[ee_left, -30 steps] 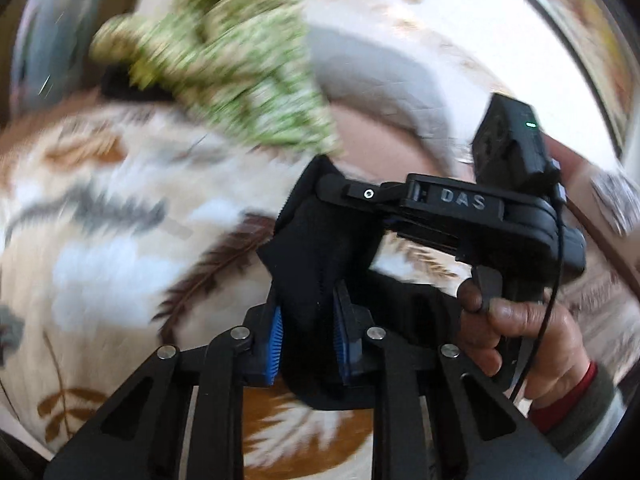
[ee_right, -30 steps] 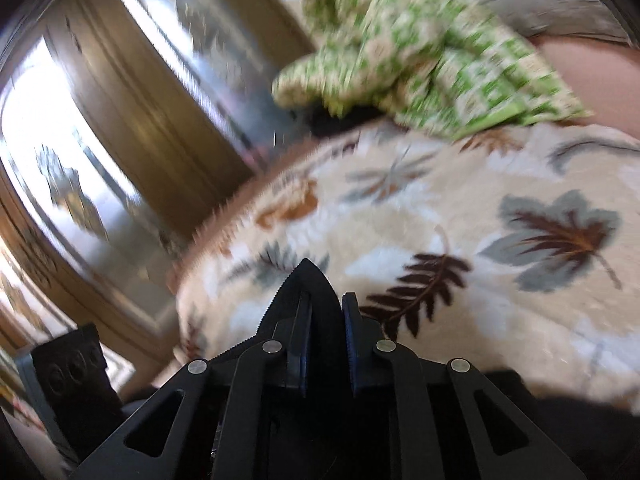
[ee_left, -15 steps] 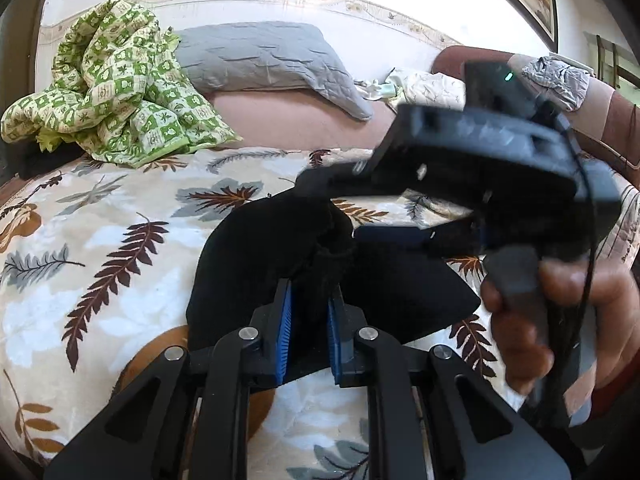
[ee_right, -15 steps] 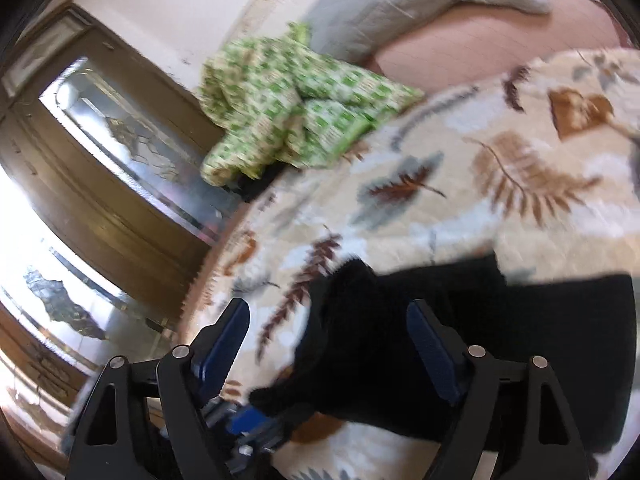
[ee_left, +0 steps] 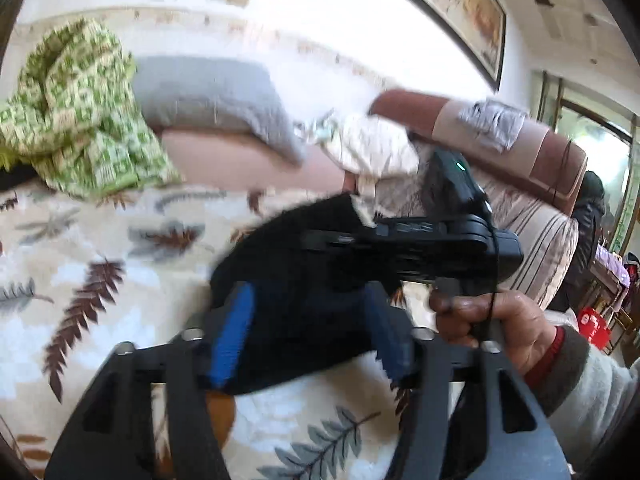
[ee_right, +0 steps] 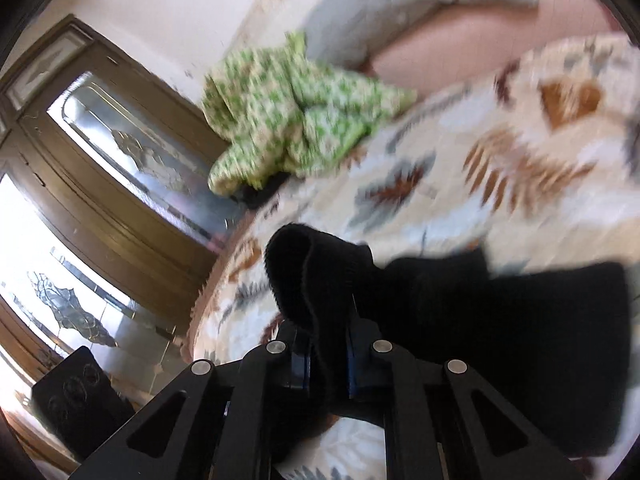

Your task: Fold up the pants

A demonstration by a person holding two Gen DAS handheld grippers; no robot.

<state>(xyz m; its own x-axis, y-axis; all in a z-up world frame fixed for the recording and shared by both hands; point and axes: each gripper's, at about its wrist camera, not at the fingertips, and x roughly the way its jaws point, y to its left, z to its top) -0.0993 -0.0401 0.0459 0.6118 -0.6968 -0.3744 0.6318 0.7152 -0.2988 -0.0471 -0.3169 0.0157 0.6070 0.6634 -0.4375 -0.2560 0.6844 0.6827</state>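
Pants: the black pants [ee_right: 520,320] lie bunched on the leaf-print blanket [ee_right: 500,168], dark and soft, filling the lower right of the right wrist frame; one thick folded edge [ee_right: 304,272] stands up at lower centre.
Pants, other view: in the left wrist frame the pants [ee_left: 288,280] sit at centre, blurred, with blanket [ee_left: 80,280] showing left and below.
Left view only: the right gripper's black body [ee_left: 432,248] crosses centre right, gripped by the right hand [ee_left: 492,332] in a grey sleeve; a brown sofa back [ee_left: 500,136] and a framed picture [ee_left: 452,4] lie beyond.
Right view only: a wooden door with glass panels [ee_right: 100,184] fills the left side.
Both views: a green patterned cloth [ee_left: 76,112] and a grey pillow [ee_left: 212,96] sit at the blanket's far edge.
Right gripper [ee_right: 326,356]: pressed together, pinching the upright fold of pants.
Left gripper [ee_left: 308,332]: spread wide, blue pads [ee_left: 236,332] either side of the black cloth, gripping nothing.
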